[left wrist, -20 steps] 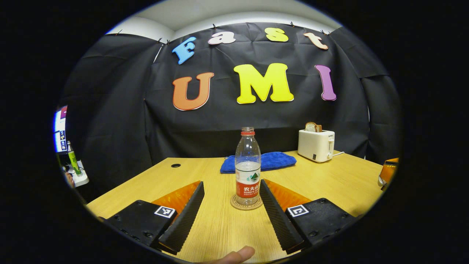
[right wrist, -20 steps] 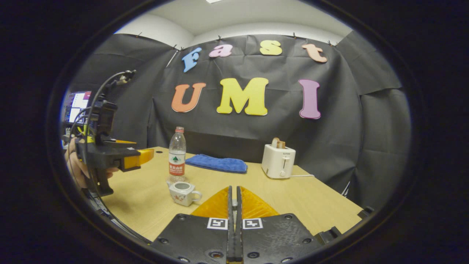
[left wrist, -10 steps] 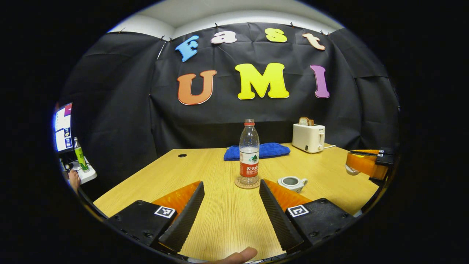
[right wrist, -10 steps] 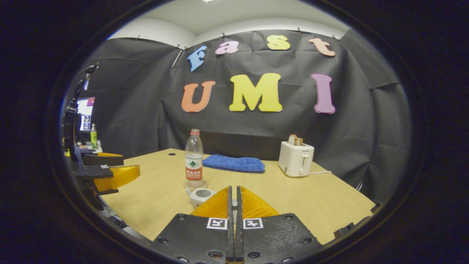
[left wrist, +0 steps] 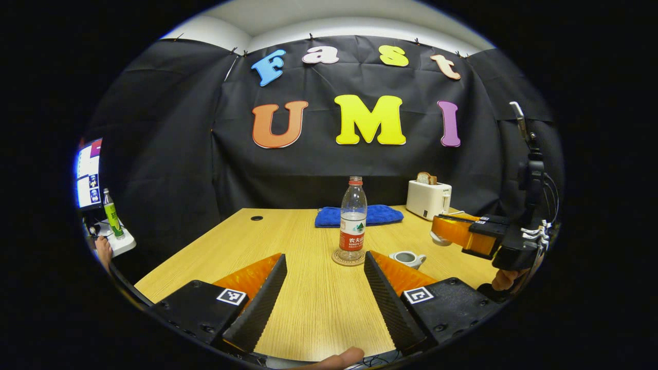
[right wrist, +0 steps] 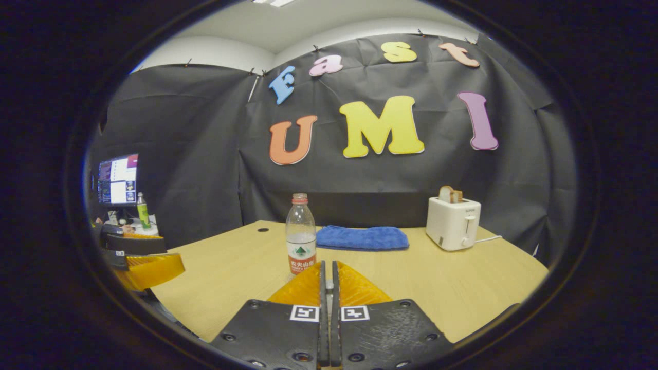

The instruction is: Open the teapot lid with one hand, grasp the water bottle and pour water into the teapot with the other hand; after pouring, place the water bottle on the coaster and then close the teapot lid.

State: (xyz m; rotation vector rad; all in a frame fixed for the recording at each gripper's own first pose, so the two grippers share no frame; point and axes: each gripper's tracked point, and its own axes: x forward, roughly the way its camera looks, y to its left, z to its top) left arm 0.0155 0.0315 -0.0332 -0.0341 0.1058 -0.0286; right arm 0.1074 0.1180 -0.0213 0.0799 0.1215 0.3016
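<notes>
1. Left gripper view, and its own left gripper point(left wrist: 321, 300) hangs low over the wooden table point(left wrist: 308, 318) with both fingers spread wide, nothing between them; a fingertip of the holding hand point(left wrist: 336, 357) peeks in at the bottom edge.
2. Just past the fingers stands one water bottle point(left wrist: 352, 220), upright on one round coaster point(left wrist: 348, 258), red cap on.
3. One white teapot point(left wrist: 407, 258) sits just right of the coaster, mouth uncovered, lid off.
4. Over to the right hovers the right gripper point(left wrist: 452, 232), fingers pressed together on what looks like the lid point(left wrist: 439, 239), a small white piece at the tips.
5. Right gripper view now: the two fingers point(right wrist: 320, 288) meet with barely a slit; whatever they pinch is hidden from here. The left gripper point(right wrist: 149, 267) shows at the far left.
6. Farther back, counted: one blue cloth point(right wrist: 362, 238), one white toaster point(right wrist: 453, 223) with bread in its slot, one monitor point(right wrist: 117, 179), one green bottle point(right wrist: 142, 210).
7. Against half a second ago: the right gripper has come further into the left gripper view, and in the right gripper view the teapot has dropped behind the fingers. Bottle and coaster have stayed put.
</notes>
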